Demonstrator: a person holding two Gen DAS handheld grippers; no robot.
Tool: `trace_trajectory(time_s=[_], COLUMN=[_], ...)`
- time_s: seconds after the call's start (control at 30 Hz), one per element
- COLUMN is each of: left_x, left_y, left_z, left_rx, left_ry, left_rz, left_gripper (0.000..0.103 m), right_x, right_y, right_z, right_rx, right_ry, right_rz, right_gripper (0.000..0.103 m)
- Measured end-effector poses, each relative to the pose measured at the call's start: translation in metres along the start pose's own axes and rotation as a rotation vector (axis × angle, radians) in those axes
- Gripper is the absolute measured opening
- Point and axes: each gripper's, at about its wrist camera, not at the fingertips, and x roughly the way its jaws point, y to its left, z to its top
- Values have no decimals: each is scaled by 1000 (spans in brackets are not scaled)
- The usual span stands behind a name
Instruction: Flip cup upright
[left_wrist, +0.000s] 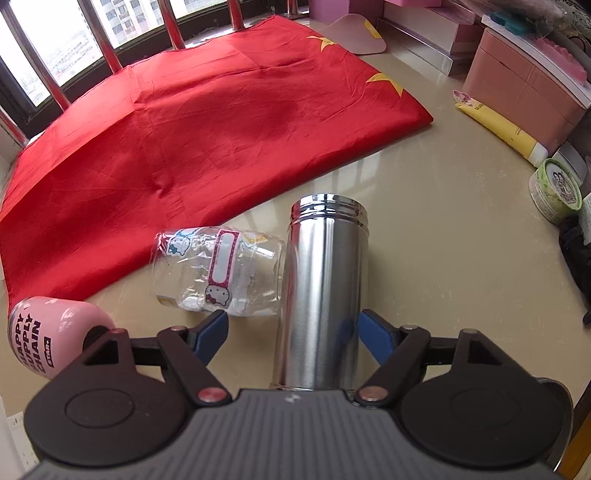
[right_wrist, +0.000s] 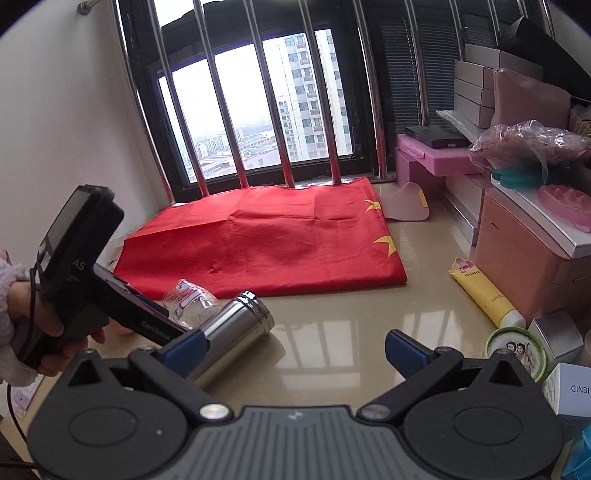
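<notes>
A steel cup (left_wrist: 320, 291) lies on its side on the beige table, its threaded mouth pointing away from me. My left gripper (left_wrist: 293, 334) is open, its blue fingertips (left_wrist: 375, 334) on either side of the cup's body; the right one stands close to it and the left one apart. The cup also shows in the right wrist view (right_wrist: 231, 332), with the left gripper body (right_wrist: 110, 295) over its base. My right gripper (right_wrist: 295, 349) is open and empty, to the right of the cup.
A clear Hello Kitty jar (left_wrist: 218, 275) lies against the cup's left. A pink cup (left_wrist: 51, 334) lies at the far left. A red flag (left_wrist: 184, 147) covers the back. A yellow tube (left_wrist: 498, 129), a green tin (left_wrist: 554, 194) and pink boxes (left_wrist: 528, 85) crowd the right.
</notes>
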Motion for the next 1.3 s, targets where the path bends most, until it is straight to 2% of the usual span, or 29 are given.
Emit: trace_trajectory(time_s=[0.2,0.33,0.47,0.6,0.93,1.3], left_x=[18,30,43,42,-4,-81], left_y=[-8,-15,-15,-16,-9,-5], left_z=[7,9,9,2,-17,-76], left_rx=[19,23,7,3,-13,-75], left_ry=[33,58,80,41,-84,-189], left_rz=[-47,-61,-62,-61,-60,-92], left_gripper=[76,65,64,63,63,63], right_x=[15,19,21,22,20,-20], right_y=[-10,-14,-16,-14,-11,26], right_z=[-7,-13,-16,-15,-12,-8], right_rx=[26,51,46,31,47,6], right_ry=[33,46,63,73,57,-18], right_rz=[21,15,7,12,18,40], right_gripper=[103,103,103,103,103,103])
